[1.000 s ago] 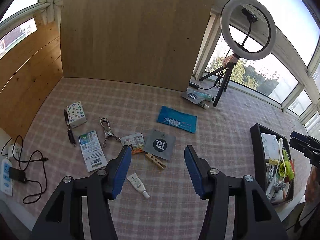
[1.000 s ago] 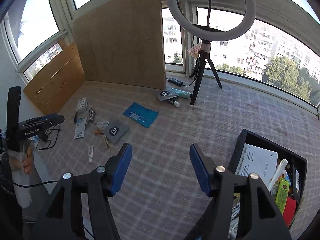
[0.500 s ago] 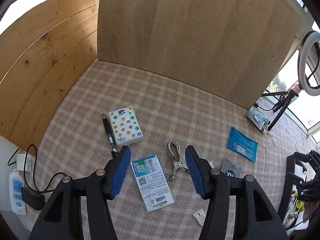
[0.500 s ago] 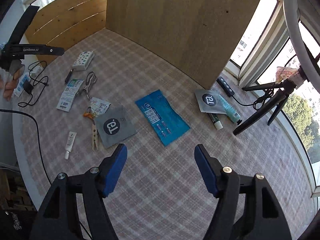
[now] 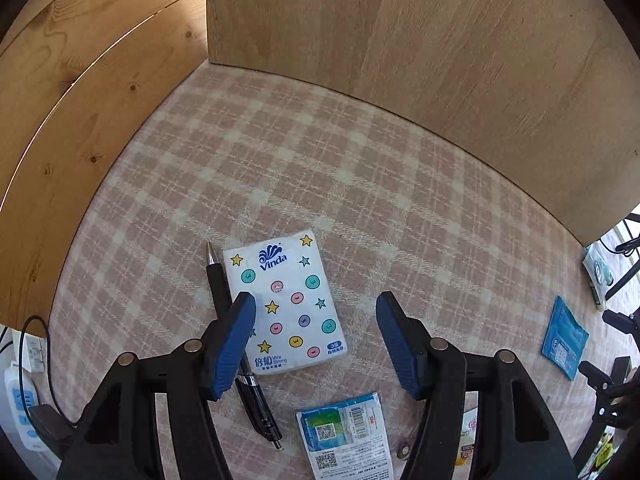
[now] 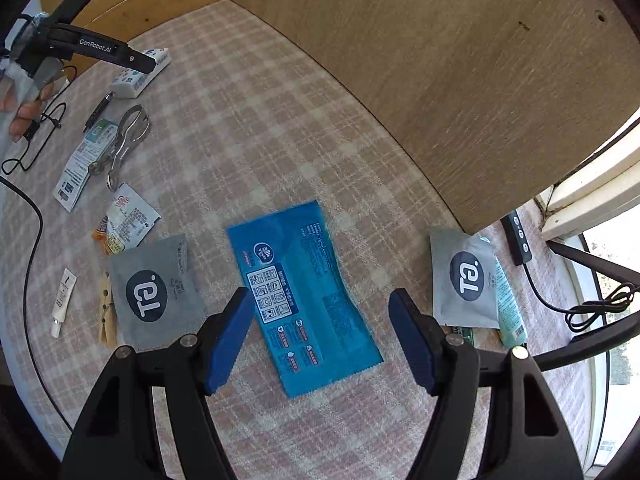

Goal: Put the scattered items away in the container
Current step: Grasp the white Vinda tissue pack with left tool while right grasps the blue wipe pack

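The left gripper (image 5: pixel 314 320), jaws wide and just opened further, hangs over a white "Vinda" tissue pack (image 5: pixel 286 302) whose long axis runs 11 to 5 o'clock, a black pen (image 5: pixel 236 344) alongside at its 9 o'clock. The right gripper (image 6: pixel 322 314), equally wide and empty, hangs over a blue wipes packet (image 6: pixel 306 296) lying 11 to 5, between two grey "Ta." sachets (image 6: pixel 154 290).

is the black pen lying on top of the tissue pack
No, the black pen lies on the checked cloth along the left edge of the tissue pack, not on it.
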{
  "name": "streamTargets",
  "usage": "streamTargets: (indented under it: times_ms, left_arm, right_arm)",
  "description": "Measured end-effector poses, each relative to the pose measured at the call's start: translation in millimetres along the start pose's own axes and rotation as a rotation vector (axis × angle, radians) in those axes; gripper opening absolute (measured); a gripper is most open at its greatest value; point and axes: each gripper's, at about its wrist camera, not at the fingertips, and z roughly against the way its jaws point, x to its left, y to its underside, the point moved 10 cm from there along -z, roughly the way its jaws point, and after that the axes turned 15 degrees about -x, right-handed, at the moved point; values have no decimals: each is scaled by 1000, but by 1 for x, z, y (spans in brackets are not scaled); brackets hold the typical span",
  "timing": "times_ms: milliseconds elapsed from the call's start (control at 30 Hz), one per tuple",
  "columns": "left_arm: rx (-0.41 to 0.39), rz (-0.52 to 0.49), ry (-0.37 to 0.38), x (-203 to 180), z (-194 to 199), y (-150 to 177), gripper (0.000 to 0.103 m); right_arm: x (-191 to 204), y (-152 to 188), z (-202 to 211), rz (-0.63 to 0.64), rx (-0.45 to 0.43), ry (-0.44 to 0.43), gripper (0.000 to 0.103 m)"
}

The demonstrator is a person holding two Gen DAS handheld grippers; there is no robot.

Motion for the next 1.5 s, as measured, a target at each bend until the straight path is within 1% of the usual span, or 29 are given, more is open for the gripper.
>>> streamTargets:
  times_ms: [33,100,233,300,367,500,567,633,700,800,900,967,1000,1033,1067,1100,1133,1233,1267,1333,1400,1500]
  left_arm:
    - [-4,-16,-7,-2,-1,-1,64]
    - [-10,-32,-25,-3,-2,-3,64]
    - [-39,-44,-38,-3,4,-9,64]
    - [-23,-62,-42,-3,1,-7,64]
    - [2,-81,-53,-2,-4,-3,64]
    - [9,-97,-70,-2,-9,0,66]
    - [10,-100,-72,-2,-9,0,66]
    - [11,-109,-67,-4,-9,0,66]
    - [16,-112,-75,-2,-9,0,66]
    - [13,-88,-75,4,-3,3,66]
    - [34,-111,-71,4,-5,13,66]
    - [50,-108,-66,1,-9,19,60]
    - [57,-102,-61,-1,-11,22,52]
    - [46,-91,-50,-4,-10,22,50]
    - [43,-82,-39,-7,-10,23,50]
    - [41,-81,-29,-11,-9,24,50]
    - [39,-86,-20,-15,-7,25,50]
    - [33,-93,20,-31,1,29,50]
    - [24,-96,27,-35,6,30,50]
    - [7,-111,47,-46,16,33,50]
    - [-8,-116,68,-55,27,35,50]
    - [-27,-115,101,-68,43,38,50]
  right_arm:
    - [2,1,-3,11,4,-22,69]
    - [5,4,-10,25,27,-54,69]
    - [10,8,-22,58,65,-78,69]
    - [12,9,-27,79,78,-74,69]
    - [12,6,-32,84,79,-70,73]
    - [6,1,-40,41,107,-81,86]
    - [2,0,-45,-15,136,-108,89]
    - [-1,-3,-47,-34,133,-102,92]
    - [0,-6,-47,-46,135,-91,92]
    - [3,-12,-48,-57,142,-79,90]
    - [16,-10,-43,-65,136,-72,90]
    - [33,-2,-34,-75,132,-66,87]
    - [41,2,-28,-76,127,-66,82]
    - [45,3,-25,-75,122,-66,74]
    - [49,4,-20,-74,117,-67,69]
    - [54,5,-16,-75,115,-67,60]
    - [59,6,-13,-78,115,-65,55]
    - [70,9,-5,-101,103,-59,45]
    - [72,11,-2,-114,98,-58,43]
    - [76,13,6,-159,84,-60,32]
    - [78,17,13,-194,75,-60,27]
    - [81,24,22,-241,66,-54,22]
